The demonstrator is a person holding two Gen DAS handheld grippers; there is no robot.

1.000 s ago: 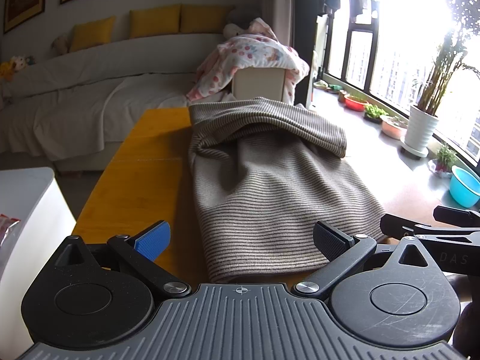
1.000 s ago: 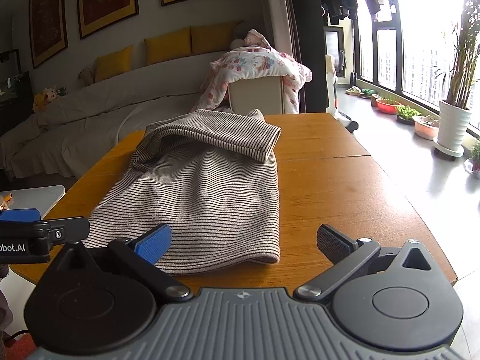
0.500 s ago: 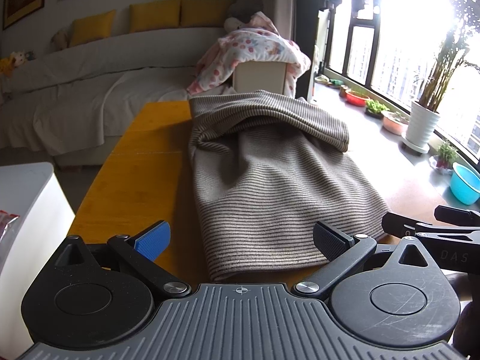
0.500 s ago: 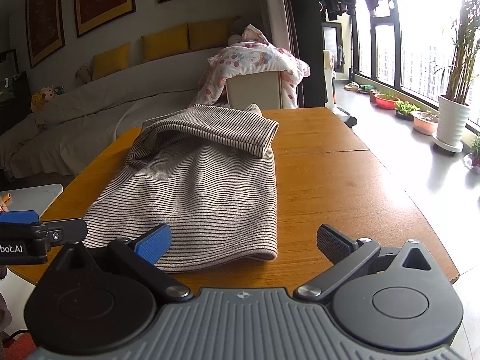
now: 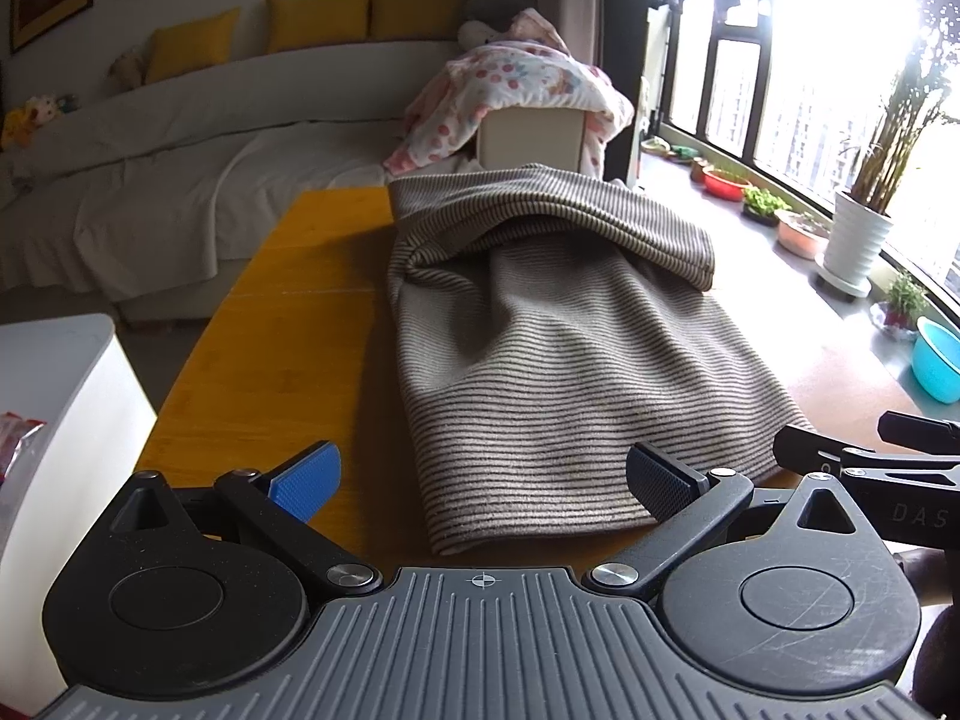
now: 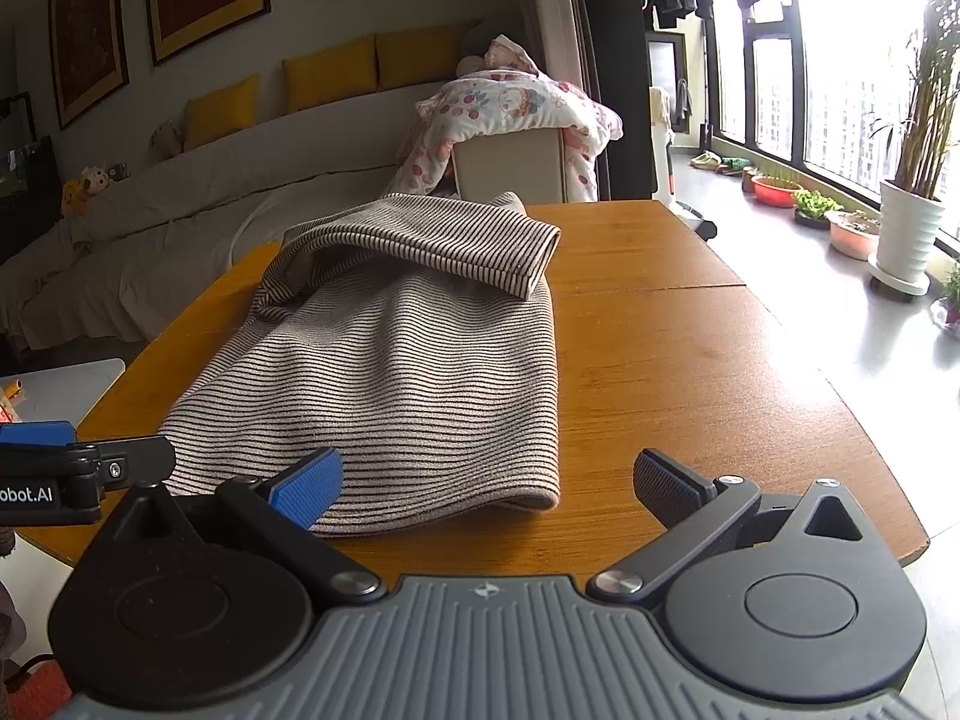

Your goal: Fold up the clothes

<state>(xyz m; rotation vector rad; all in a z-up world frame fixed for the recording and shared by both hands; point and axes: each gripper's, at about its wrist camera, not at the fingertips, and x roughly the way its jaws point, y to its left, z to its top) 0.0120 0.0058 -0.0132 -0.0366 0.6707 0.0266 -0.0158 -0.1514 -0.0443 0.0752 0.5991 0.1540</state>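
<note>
**A:** Striped sweater (image 6: 408,372) was laid lengthwise on the wooden table (image 6: 690,372), hem end nearest the cameras, with a sleeve (image 6: 432,246) doubled across the far end. So it was already narrowed into a long strip, sides tucked in.

**B:** And the grippers? Holding anything?

**A:** Nope. Left gripper (image 5: 483,480) had its jaws spread wide with nothing between them, hovering just short of the hem. Right gripper (image 6: 486,480) was the same, gaping and empty, lined up at the hem's right corner. You could see each one poking into the other's view, so they sat side by side at the near edge.

**B:** Why parked there?

**A:** My guess is that each one had a hem corner in reach, handy for flipping the bottom up toward the sleeve end. But it'd look the same if they'd just let go after a fold, so I couldn't say.
</note>
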